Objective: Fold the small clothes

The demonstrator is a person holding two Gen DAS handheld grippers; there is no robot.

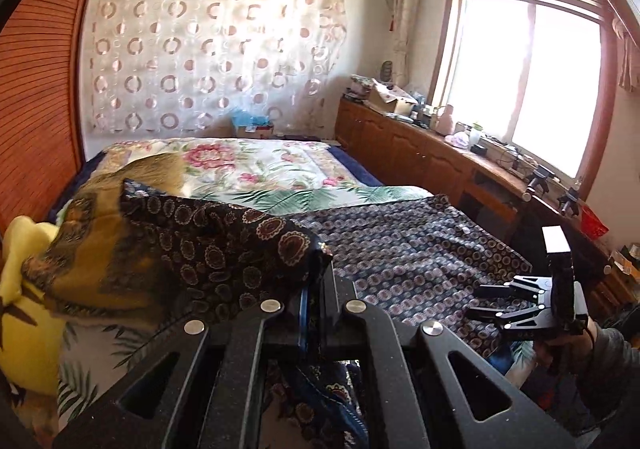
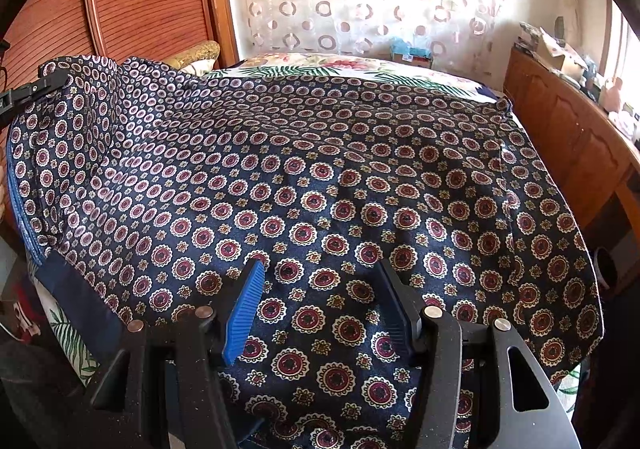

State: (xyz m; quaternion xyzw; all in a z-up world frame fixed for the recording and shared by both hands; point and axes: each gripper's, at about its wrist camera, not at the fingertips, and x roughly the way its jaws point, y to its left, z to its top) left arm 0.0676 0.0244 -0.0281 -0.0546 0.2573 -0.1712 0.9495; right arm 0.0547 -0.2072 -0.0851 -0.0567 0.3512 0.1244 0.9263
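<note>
The left gripper [image 1: 318,269] pinches the spotted cloth [image 2: 320,189] and lifts its nine o'clock edge, the right gripper [image 2: 320,305] waits open above it, so folding has only begun.

One garment [image 2: 320,177], two grippers [image 2: 320,289]

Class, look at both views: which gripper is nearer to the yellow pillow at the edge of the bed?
Left. The left gripper, shut on the patterned garment, is beside the yellow pillow. The right gripper hovers open across the garment, farther away.
</note>
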